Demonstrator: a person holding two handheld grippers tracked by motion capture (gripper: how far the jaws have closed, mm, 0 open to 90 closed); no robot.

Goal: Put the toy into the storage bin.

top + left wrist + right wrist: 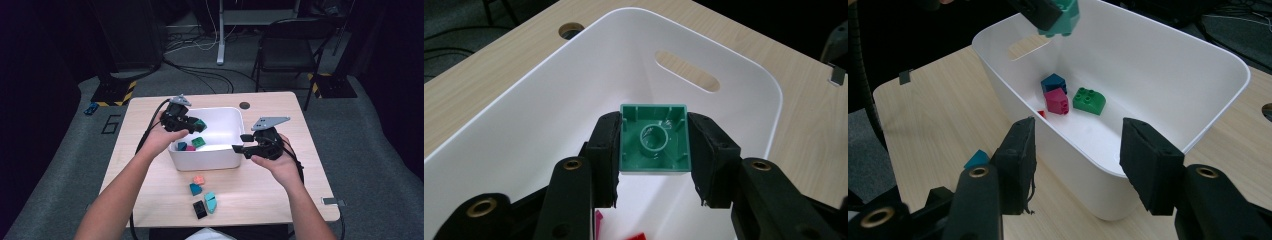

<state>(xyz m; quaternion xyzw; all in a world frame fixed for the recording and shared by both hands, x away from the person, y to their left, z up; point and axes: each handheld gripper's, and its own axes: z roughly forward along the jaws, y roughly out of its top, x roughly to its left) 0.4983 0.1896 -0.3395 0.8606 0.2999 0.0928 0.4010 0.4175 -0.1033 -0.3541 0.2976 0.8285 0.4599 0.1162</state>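
Note:
A white bin stands mid-table. My left gripper hovers over its left end, shut on a green brick. In the left gripper view the green brick sits clamped between both pads, hollow underside toward the camera, above the bin's floor. My right gripper stands open at the bin's right side; its jaws frame the bin's near wall without touching it. Inside lie a blue brick, a magenta brick and a green brick.
In front of the bin, loose bricks lie on the table: salmon, dark teal, black and light teal. A round cable hole sits behind the bin. A chair stands beyond the table.

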